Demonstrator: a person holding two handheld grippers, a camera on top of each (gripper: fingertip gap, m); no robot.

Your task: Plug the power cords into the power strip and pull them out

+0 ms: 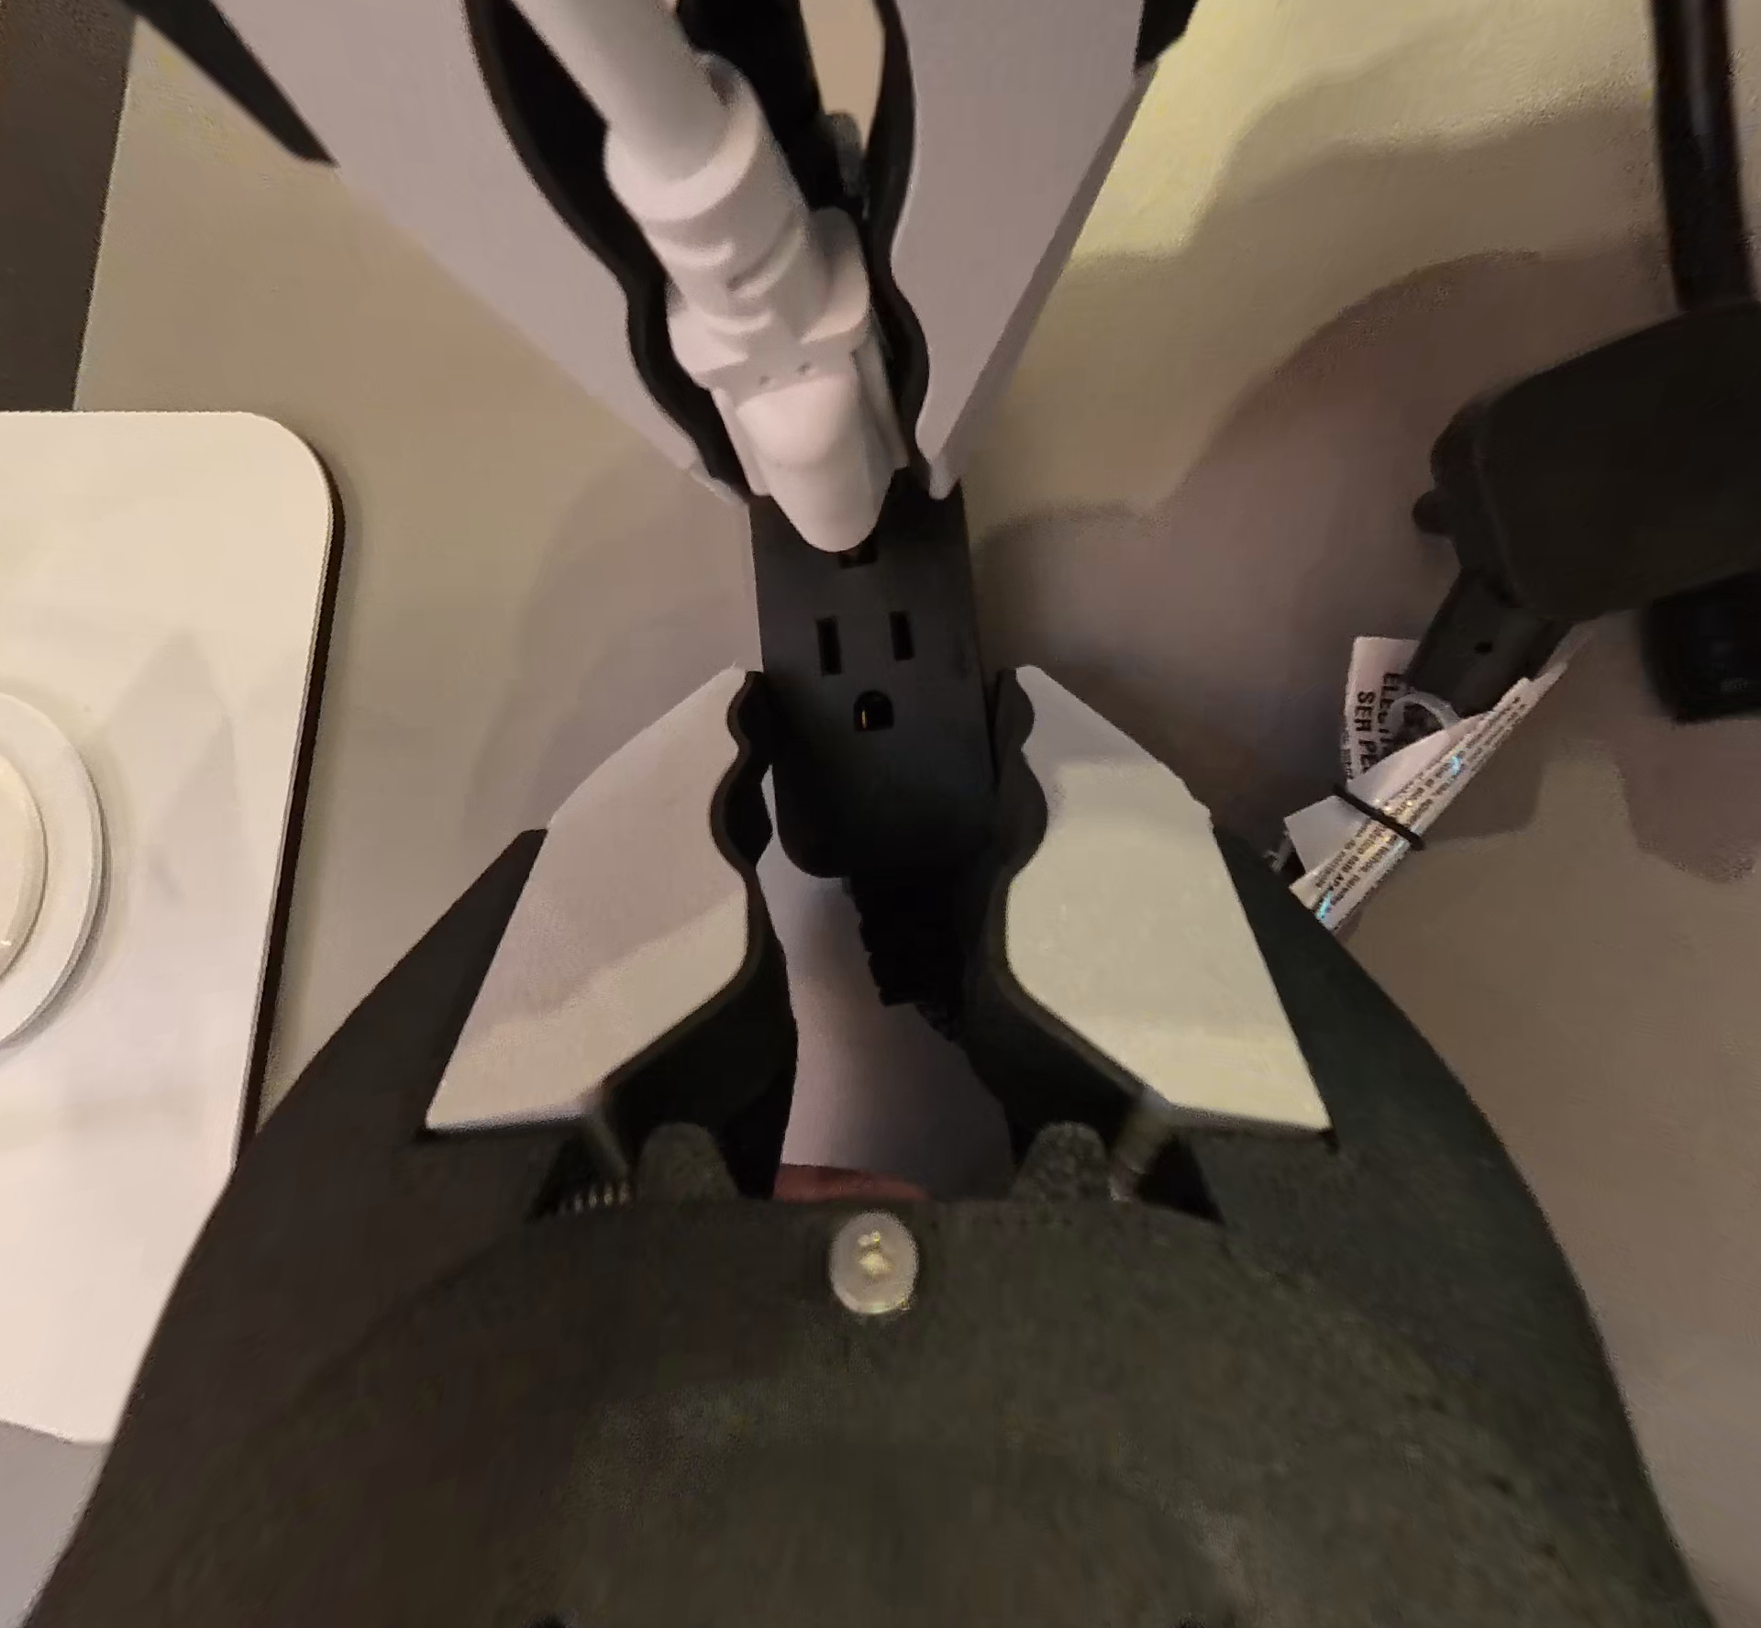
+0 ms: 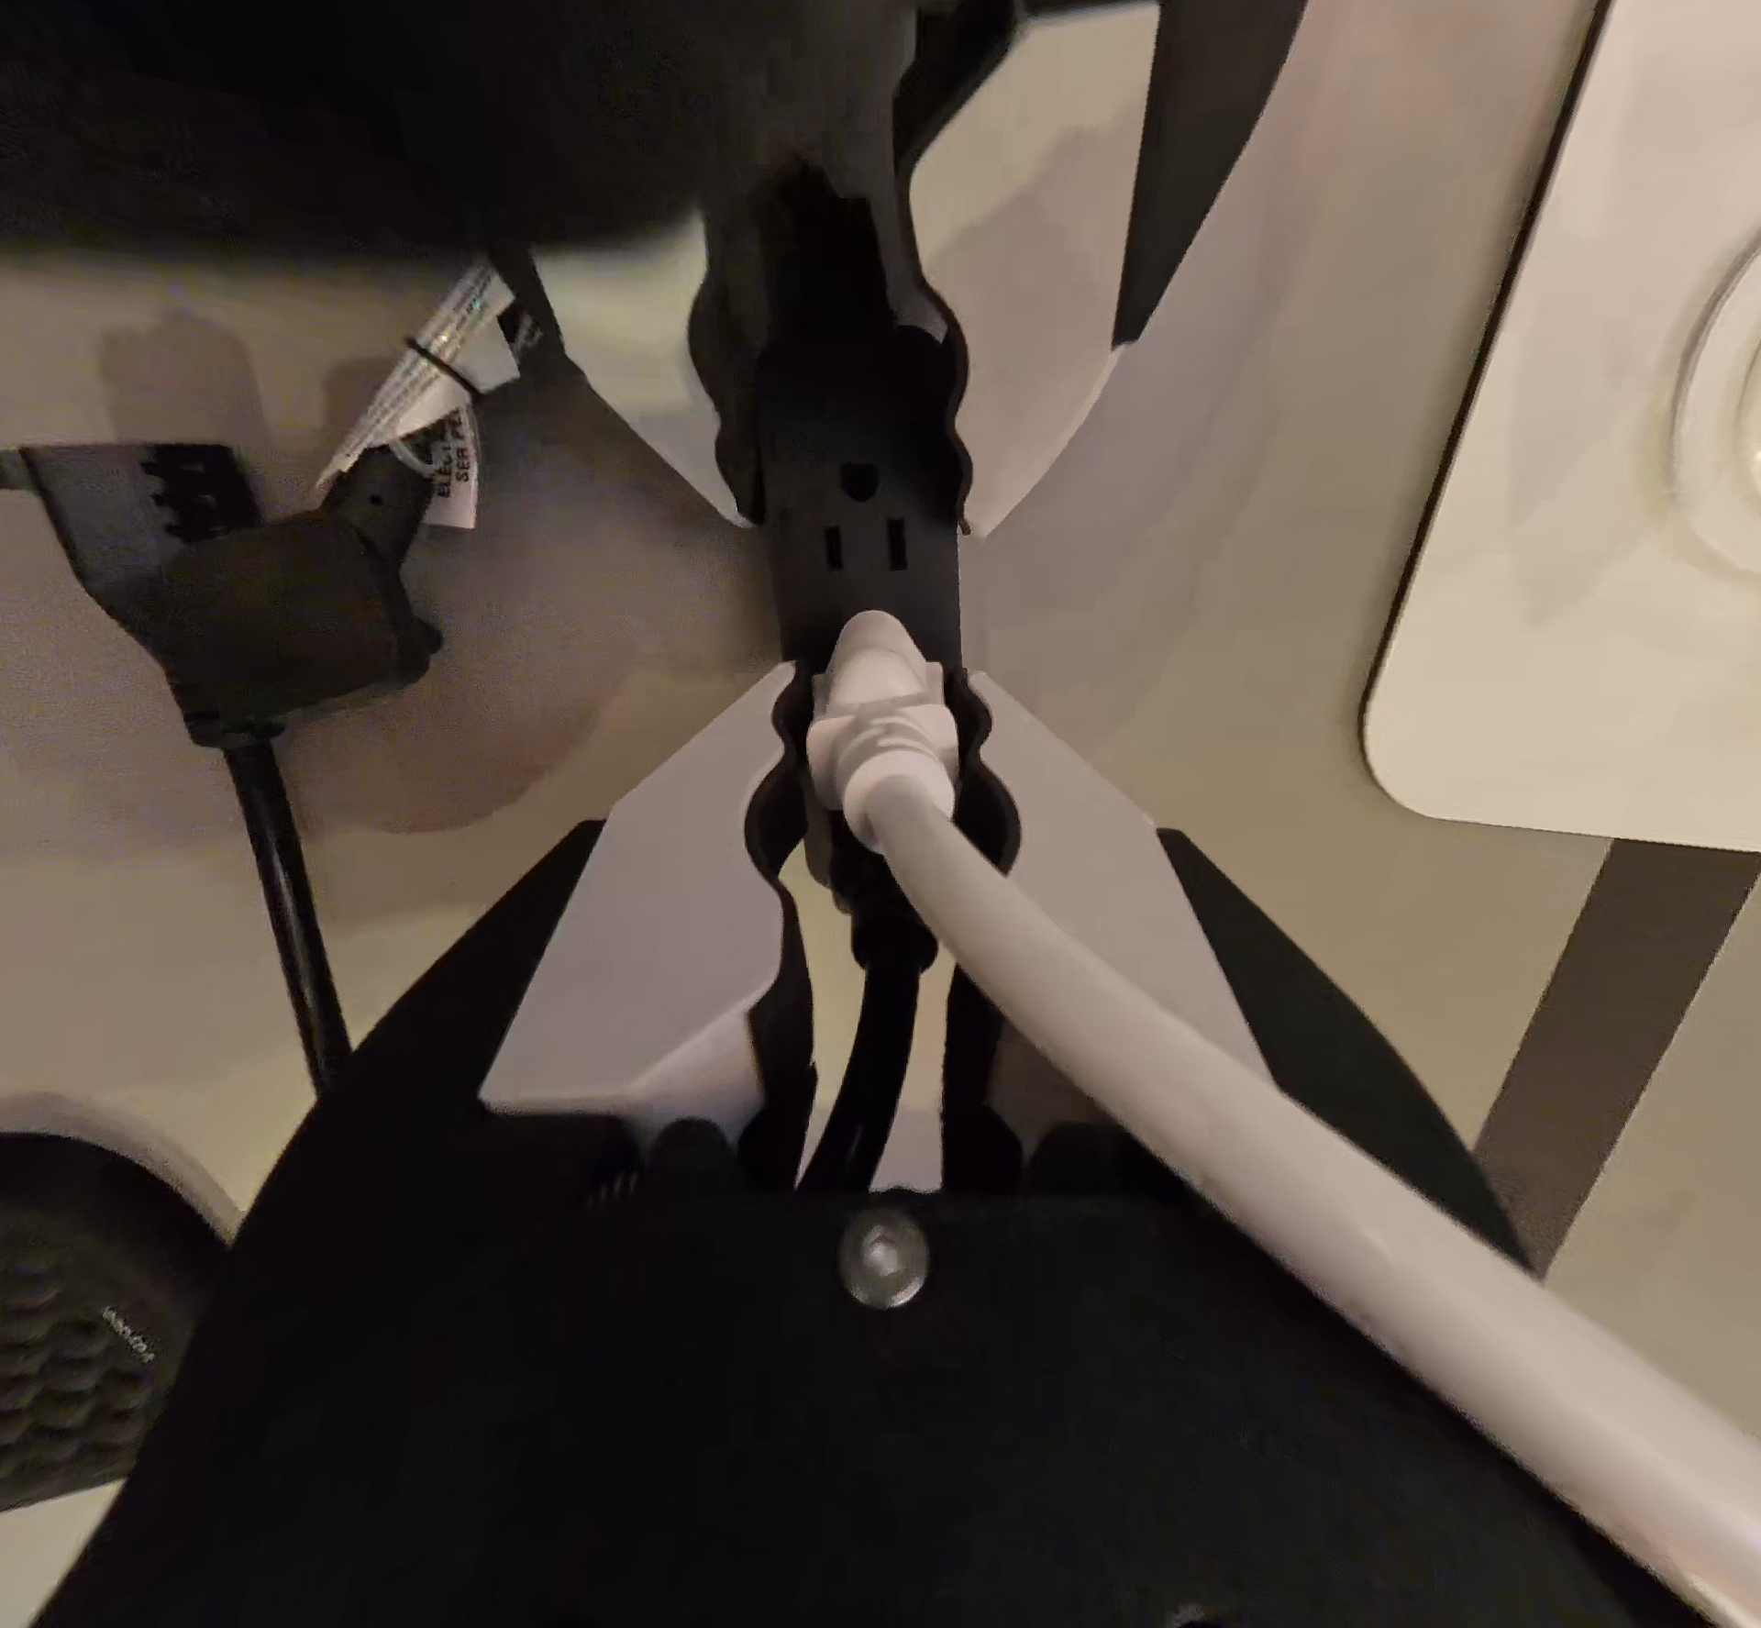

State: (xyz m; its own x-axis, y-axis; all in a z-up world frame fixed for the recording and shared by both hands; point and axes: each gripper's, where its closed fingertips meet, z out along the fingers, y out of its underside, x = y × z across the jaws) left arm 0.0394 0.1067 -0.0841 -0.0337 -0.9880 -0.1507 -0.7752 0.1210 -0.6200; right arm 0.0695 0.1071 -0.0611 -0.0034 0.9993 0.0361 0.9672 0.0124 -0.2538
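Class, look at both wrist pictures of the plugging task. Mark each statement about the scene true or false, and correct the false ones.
1. The left hand-held gripper clamps the black power strip. True.
2. The right hand-held gripper holds a black plug. False: it holds the white plug.
3. The socket nearest the white plug is filled. False: that socket is empty.
4. A black plug lies loose on the table. True.
5. The white plug meets the power strip. True.
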